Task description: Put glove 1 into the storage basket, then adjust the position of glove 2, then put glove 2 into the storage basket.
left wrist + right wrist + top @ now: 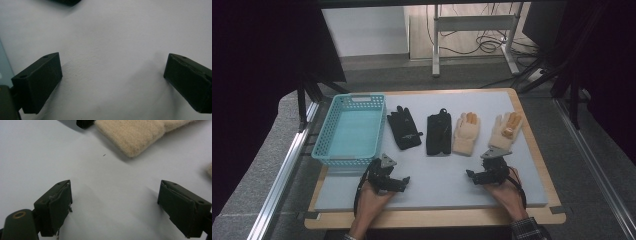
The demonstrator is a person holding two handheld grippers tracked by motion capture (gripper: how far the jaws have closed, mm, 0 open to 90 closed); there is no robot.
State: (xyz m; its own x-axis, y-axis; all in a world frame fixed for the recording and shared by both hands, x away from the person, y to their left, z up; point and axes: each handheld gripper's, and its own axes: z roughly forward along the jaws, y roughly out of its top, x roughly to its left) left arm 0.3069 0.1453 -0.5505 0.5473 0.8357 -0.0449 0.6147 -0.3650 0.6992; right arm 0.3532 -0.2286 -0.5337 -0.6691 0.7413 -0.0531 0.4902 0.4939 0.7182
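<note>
Four gloves are laid in a row across the surface point(437, 175) beyond both empty, wide-apart tools, their long axes running away from the person, and the cream glove point(466, 134) is nearest the right tool point(476, 176), the black glove point(403, 128) nearest the left tool point(401, 182).

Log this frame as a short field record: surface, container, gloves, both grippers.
surface: pale grey mat on a wooden table
container: turquoise basket, far left of the mat, nothing seen inside
gloves: four in a row right of the basket; black glove, second black glove, cream glove, second cream glove
left gripper: open, nothing between the fingers, over bare mat
right gripper: open, nothing held, pointing toward a cream glove's cuff
contact: neither gripper touches a glove
</note>
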